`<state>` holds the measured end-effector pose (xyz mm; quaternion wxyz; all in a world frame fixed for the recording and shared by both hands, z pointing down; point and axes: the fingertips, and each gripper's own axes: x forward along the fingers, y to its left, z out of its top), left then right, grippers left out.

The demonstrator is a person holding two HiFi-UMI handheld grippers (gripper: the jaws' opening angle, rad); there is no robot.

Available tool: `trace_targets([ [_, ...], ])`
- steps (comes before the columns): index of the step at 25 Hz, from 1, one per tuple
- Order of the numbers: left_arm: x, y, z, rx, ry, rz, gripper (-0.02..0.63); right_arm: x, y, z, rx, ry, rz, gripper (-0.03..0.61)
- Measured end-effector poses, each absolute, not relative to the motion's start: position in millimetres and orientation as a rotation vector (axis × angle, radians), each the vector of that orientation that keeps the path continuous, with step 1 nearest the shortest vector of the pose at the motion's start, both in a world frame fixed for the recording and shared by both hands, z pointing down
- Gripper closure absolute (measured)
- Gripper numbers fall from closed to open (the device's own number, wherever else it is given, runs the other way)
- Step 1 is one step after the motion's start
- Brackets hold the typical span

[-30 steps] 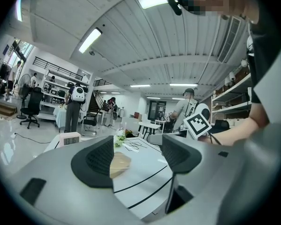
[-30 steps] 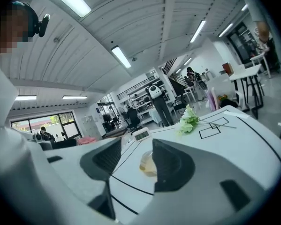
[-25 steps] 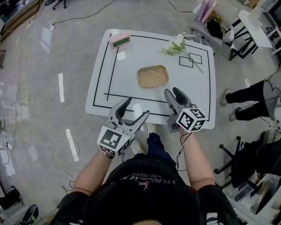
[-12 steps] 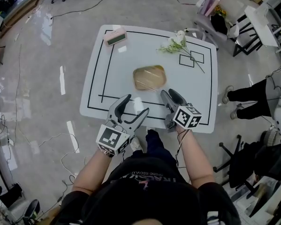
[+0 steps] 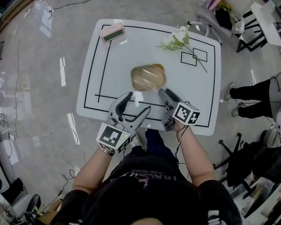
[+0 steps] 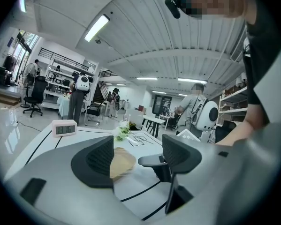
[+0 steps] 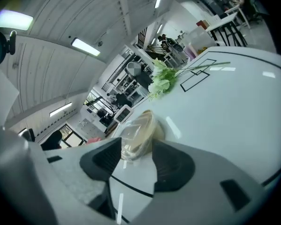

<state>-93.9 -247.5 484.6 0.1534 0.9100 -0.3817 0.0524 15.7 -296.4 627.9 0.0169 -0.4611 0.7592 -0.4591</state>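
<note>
Right gripper view | right hand-held gripper (image 7: 136, 153) open, empty | tan dish (image 7: 139, 129) just ahead | left hand-held gripper (image 6: 136, 149) open, empty

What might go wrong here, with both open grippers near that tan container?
The right gripper, jaws apart, lines up on the clear-wrapped tan container; thin glossy plastic may dent or slip.
The left gripper hangs close beside the right one; they might collide.
The glossy table may let the container slide.
</note>
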Motion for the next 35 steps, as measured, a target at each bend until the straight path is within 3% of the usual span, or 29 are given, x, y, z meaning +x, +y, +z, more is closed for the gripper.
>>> trace_targets([
  [18,-94.6,-266.9,501.7,2.549,-1.109,0.155,0.299,-7.6,-305.5,659.9,-1.309,2.213,-1.711,0.390],
  [35,-98.6,-248.5,492.0,2.570,-1.098,0.156,0.299,-9.5,-295.8,628.0,-1.249,2.255,-1.594,0.480],
])
